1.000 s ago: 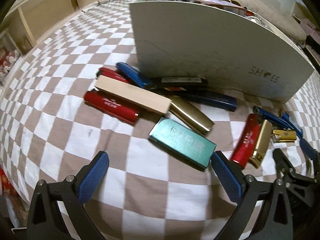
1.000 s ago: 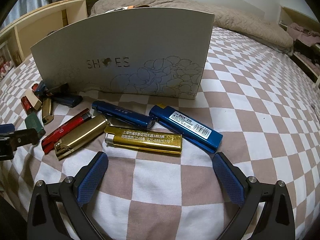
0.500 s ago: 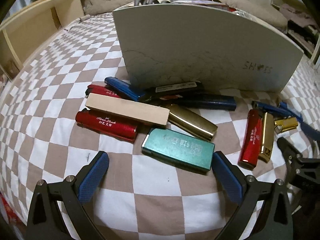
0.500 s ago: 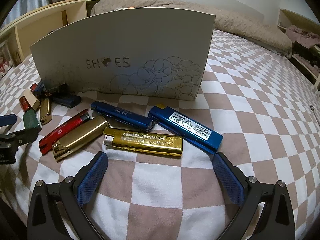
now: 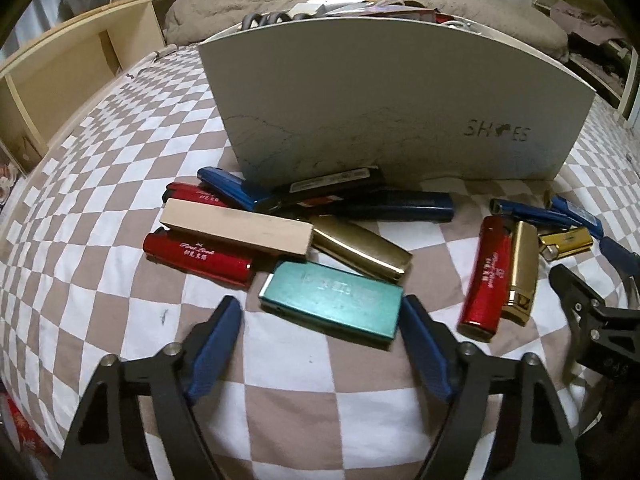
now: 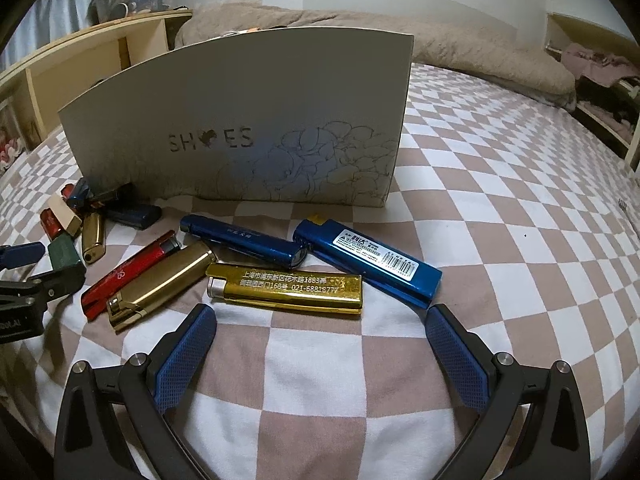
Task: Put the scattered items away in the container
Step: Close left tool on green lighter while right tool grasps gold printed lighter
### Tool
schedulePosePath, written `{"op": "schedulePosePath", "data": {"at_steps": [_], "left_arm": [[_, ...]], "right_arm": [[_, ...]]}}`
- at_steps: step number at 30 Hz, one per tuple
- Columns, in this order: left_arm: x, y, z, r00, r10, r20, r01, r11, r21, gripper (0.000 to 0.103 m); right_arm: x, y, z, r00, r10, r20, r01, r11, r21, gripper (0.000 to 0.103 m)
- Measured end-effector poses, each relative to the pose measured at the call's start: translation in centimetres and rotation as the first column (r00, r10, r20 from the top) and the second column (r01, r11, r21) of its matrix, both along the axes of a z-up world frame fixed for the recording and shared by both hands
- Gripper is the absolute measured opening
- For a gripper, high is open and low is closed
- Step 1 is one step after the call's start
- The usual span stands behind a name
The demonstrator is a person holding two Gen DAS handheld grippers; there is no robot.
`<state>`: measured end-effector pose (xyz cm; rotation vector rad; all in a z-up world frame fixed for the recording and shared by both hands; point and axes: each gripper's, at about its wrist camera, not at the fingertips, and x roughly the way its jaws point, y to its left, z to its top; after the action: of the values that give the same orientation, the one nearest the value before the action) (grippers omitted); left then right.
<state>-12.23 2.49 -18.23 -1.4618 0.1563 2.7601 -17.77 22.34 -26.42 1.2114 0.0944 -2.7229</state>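
Several lighters lie scattered on a checkered bedspread in front of a white shoe box (image 5: 380,96). In the left wrist view my left gripper (image 5: 320,320) is open, its fingers on either side of a teal lighter (image 5: 332,304). Behind it lie a beige block (image 5: 236,230), a red lighter (image 5: 198,258) and a gold lighter (image 5: 360,252). In the right wrist view my right gripper (image 6: 320,328) is open, just in front of a gold lighter (image 6: 286,288), apart from it. A blue labelled lighter (image 6: 368,260) lies to its right. The box (image 6: 240,128) stands behind.
The box holds other things that show above its rim (image 5: 340,10). A red lighter (image 6: 128,268) and a brass lighter (image 6: 160,284) lie at left of the right gripper. Wooden shelves (image 5: 72,64) stand at the left of the bed; a brown blanket (image 6: 480,56) lies behind.
My left gripper has moved forward and down, so the teal lighter now lies between its fingers. My right gripper has crept closer to the gold lighter.
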Motion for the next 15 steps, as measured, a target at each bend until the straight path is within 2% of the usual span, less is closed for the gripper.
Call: {"op": "schedulePosePath", "data": {"at_steps": [6, 11, 13, 15], "left_arm": [[0.1, 0.6, -0.7, 0.999, 0.006, -0.039, -0.008, 0.999, -0.049, 0.07], [0.4, 1.2, -1.0, 0.998, 0.018, -0.064, -0.023, 0.997, -0.074, 0.072], [0.0, 0.8, -1.2, 0.997, 0.031, -0.066, -0.036, 0.996, -0.076, 0.077], [-0.4, 0.4, -1.4, 0.997, 0.045, -0.066, -0.05, 0.996, -0.073, 0.079]], "right_arm": [[-1.1, 0.4, 0.3, 0.999, -0.041, 0.026, 0.042, 0.998, -0.051, 0.103], [-2.4, -0.7, 0.0, 0.998, -0.044, 0.051, 0.046, 0.998, -0.04, 0.103], [-3.1, -0.7, -0.1, 0.997, -0.048, 0.06, 0.05, 0.998, -0.039, 0.101], [-3.4, -0.5, -0.2, 0.997, -0.048, 0.057, 0.05, 0.998, -0.037, 0.093]]}}
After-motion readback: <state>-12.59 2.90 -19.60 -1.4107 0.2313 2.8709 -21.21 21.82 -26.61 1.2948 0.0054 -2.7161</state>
